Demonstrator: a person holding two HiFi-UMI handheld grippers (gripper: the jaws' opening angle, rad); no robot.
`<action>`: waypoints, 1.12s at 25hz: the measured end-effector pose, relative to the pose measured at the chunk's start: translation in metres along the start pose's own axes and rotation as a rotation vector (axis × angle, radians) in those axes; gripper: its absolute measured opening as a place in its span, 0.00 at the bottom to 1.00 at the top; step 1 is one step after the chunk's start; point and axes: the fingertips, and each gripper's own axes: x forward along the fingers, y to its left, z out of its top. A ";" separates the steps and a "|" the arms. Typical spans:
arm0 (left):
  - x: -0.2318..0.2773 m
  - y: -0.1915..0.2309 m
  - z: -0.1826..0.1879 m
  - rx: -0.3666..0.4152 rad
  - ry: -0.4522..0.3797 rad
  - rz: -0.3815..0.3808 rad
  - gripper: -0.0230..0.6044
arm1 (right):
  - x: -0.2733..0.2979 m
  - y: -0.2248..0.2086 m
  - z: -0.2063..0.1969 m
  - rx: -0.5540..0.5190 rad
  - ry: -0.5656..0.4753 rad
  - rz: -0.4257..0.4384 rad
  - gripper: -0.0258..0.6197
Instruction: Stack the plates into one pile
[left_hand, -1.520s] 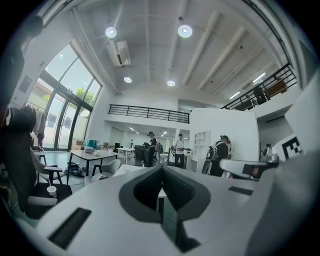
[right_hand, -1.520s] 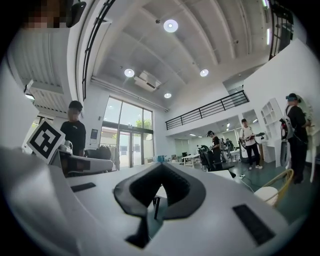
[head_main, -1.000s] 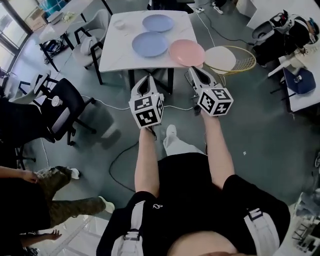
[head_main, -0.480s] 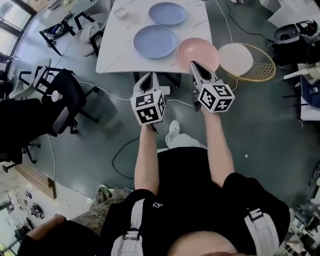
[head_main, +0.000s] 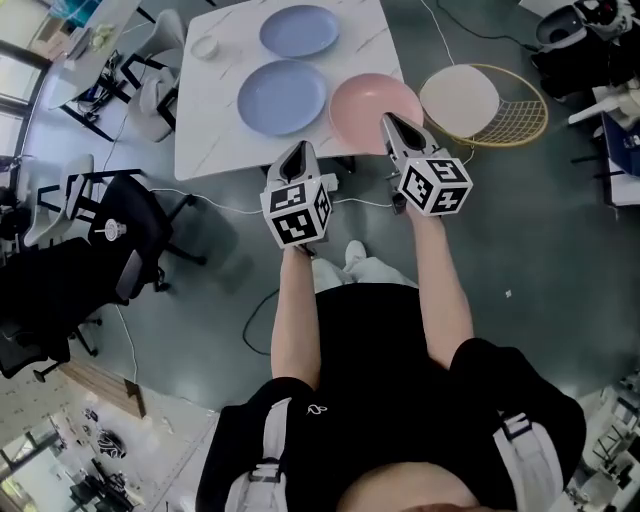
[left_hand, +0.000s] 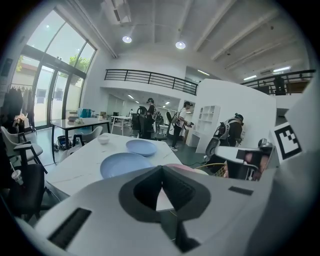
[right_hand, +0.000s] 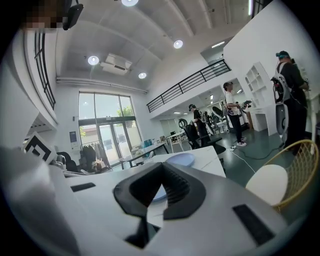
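Note:
Three plates lie apart on a white table (head_main: 215, 130): a near blue plate (head_main: 283, 96), a far blue plate (head_main: 299, 30) and a pink plate (head_main: 375, 103) at the table's right front corner. My left gripper (head_main: 297, 150) is shut and empty, its tip at the table's front edge, just short of the near blue plate. My right gripper (head_main: 388, 120) is also shut and empty, its tip over the pink plate's near rim. The left gripper view shows both blue plates (left_hand: 127, 165) (left_hand: 141, 147) beyond the closed left gripper (left_hand: 161, 170). In the right gripper view the far blue plate (right_hand: 181, 159) lies beyond the closed right gripper (right_hand: 162, 167).
A small white bowl (head_main: 205, 47) sits at the table's far left. To the right of the table a gold wire basket (head_main: 522, 108) holds a white disc (head_main: 459, 100). A black chair (head_main: 120, 260) and cables are on the floor to the left. People stand far behind the table.
The person has stepped closer to the table. Both grippers moved forward with them; the right tip now reaches over the pink plate. Both stayed shut.

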 end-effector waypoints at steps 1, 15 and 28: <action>0.004 -0.002 -0.002 -0.005 0.009 -0.008 0.06 | 0.000 -0.004 -0.001 0.001 0.004 -0.008 0.05; 0.087 -0.017 -0.054 -0.021 0.232 -0.082 0.06 | -0.004 -0.089 -0.042 0.039 0.110 -0.258 0.05; 0.155 0.004 -0.103 -0.050 0.418 -0.142 0.18 | -0.006 -0.163 -0.092 0.097 0.202 -0.544 0.15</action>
